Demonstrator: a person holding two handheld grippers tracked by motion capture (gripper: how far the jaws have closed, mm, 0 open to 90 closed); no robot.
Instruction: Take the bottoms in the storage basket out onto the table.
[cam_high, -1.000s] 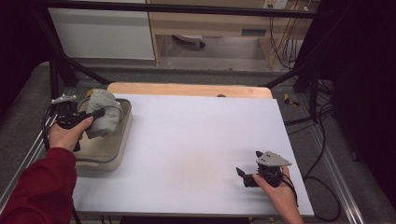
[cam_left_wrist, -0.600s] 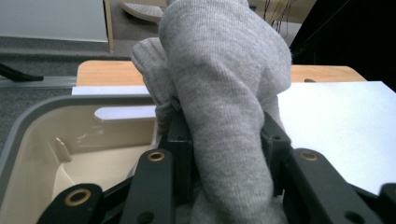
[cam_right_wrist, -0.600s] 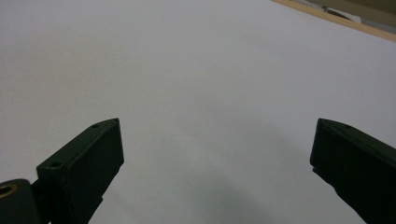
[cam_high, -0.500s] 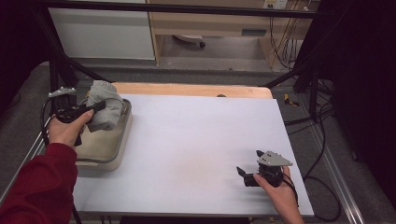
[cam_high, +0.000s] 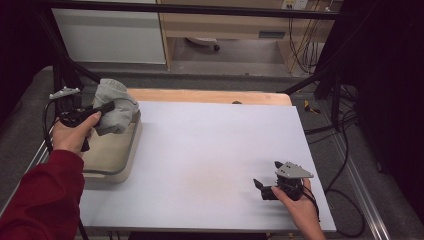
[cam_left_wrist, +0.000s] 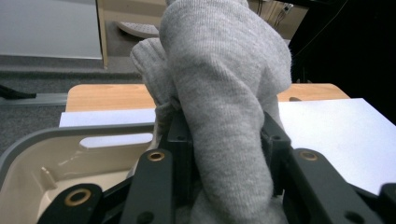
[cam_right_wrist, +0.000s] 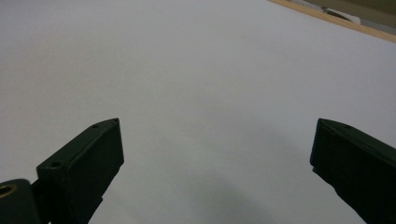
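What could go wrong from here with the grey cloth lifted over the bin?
1. The bunched grey knit cloth is pinched at a fold by the left gripper, jaws shut on it; loose fabric bulges past them, so it might slip out.
2. The hanging part sits just above the beige plastic bin; it could snag the rim and drag the bin.
3. The right gripper rests open on the white tabletop, too far to catch a drop.

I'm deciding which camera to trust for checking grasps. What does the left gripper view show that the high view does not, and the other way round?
Left gripper view alone: the knit weave of the grey woollen cloth pinched between the left gripper's black jaws, and the slot handle in the beige plastic tub's wall.

High view alone: the right gripper, jaws apart, low over the white tabletop, the red sleeve, and the floor cables.

Both: cloth, tub, tabletop, wooden board edge.
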